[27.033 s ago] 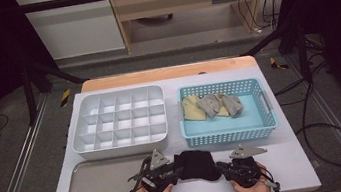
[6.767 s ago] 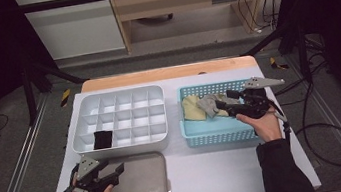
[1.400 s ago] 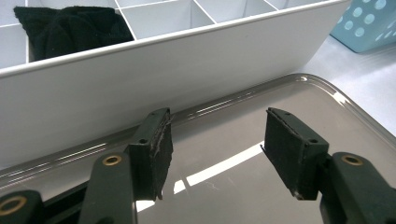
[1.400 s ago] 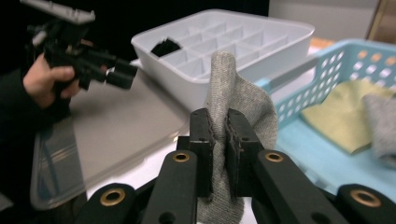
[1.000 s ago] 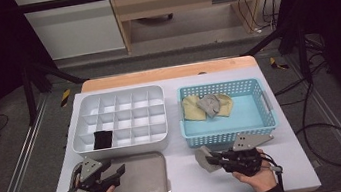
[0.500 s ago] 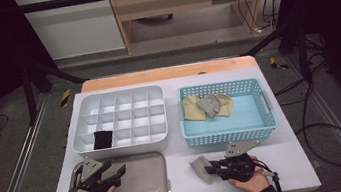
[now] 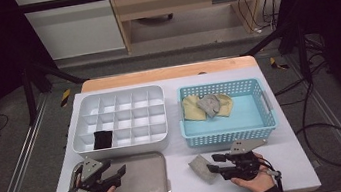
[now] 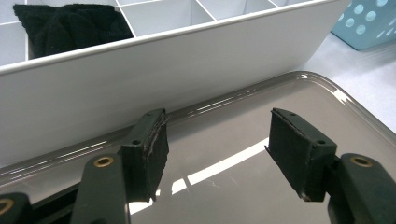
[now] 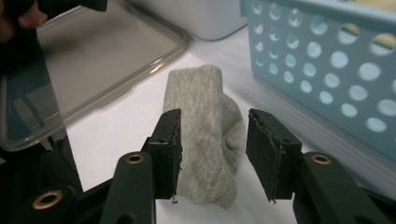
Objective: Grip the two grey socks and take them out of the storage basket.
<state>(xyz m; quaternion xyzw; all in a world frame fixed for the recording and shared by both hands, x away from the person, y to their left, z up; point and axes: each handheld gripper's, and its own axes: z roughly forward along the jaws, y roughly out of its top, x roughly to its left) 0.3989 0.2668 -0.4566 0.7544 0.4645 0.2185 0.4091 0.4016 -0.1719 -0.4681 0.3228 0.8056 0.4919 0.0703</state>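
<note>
**Grey sock set down in front of the basket**

White table cover (image 7: 290, 170) lies under everything, with dark floor around it. My right gripper (image 9: 212, 154) has just been opening its jaws – the grey sock (image 9: 208, 140) lies flat on the cover between them, and the right pad stands clear of the cloth. This sock is just in front of the blue basket (image 7: 229, 135), beside the clear lid (image 7: 140, 181). My left gripper (image 8: 219, 154) hovers over that lid with jaws wide and nothing between them. One black sock (image 7: 103, 139) sits in a front compartment of the white tray (image 7: 120, 148) – two yellow socks (image 7: 193, 108) and another grey one are in the basket.
</note>
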